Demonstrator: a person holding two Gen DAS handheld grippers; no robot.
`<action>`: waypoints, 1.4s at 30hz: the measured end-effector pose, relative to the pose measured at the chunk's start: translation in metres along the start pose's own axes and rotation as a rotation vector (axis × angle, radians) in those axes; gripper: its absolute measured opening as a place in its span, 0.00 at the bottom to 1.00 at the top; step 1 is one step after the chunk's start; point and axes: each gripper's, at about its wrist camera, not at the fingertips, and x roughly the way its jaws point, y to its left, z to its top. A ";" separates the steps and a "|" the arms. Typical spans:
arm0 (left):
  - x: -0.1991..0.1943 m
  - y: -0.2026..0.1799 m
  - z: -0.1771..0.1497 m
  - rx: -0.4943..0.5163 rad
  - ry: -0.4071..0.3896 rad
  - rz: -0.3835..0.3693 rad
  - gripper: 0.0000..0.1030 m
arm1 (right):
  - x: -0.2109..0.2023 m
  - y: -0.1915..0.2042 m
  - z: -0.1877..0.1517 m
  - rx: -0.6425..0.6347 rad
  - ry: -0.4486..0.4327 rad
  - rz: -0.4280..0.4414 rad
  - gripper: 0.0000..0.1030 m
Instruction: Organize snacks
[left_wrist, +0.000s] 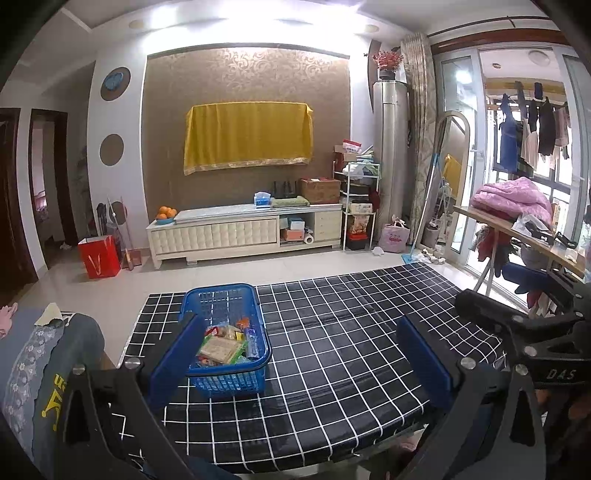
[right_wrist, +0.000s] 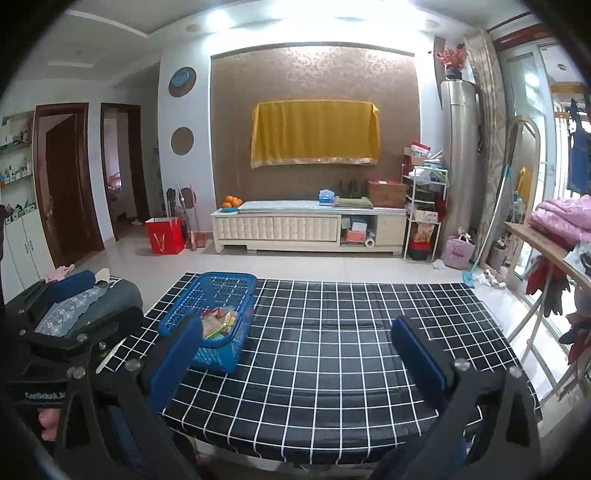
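You are holding both grippers low over the near edge of the table (left_wrist: 332, 332), which is wearing a black cloth with a white grid. Your left gripper (left_wrist: 301, 358) is standing wide open, its two blue pads spread far apart and gripping nothing; the left pad (left_wrist: 173, 354) is overlapping the basket in that view, though you cannot tell if it is touching. Your right gripper (right_wrist: 299, 354) is likewise gaping wide, empty, its pads (right_wrist: 419, 350) hanging above the bare cloth.

The basket (left_wrist: 225, 332), blue plastic mesh, is sitting on the left part of the table, well apart from the right edge. The snacks (left_wrist: 225, 343) are lying inside it, a loose heap of small packets piled toward the near end; the labels are too small to read. In the right wrist view the basket (right_wrist: 210, 317) is showing left of centre, partly behind that gripper's left pad, with the snacks (right_wrist: 219, 321) visible within.

Left of the table, folded clothes (left_wrist: 40, 354) are lying in a pile. Beyond the table, a cabinet (left_wrist: 243, 229) is standing against the wall under a yellow cloth (left_wrist: 247, 136), with oranges (left_wrist: 166, 213) at its left end and a red bag (left_wrist: 99, 256) on the floor nearby.
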 end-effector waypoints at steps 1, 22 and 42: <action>0.000 0.001 0.000 -0.001 0.000 -0.001 1.00 | -0.001 0.000 0.000 0.001 0.001 0.001 1.00; -0.004 0.004 -0.002 -0.018 0.001 -0.012 1.00 | -0.007 0.007 -0.002 -0.008 0.000 0.008 1.00; -0.004 0.006 -0.001 -0.014 0.007 -0.016 1.00 | -0.011 0.010 -0.001 0.001 0.005 0.011 1.00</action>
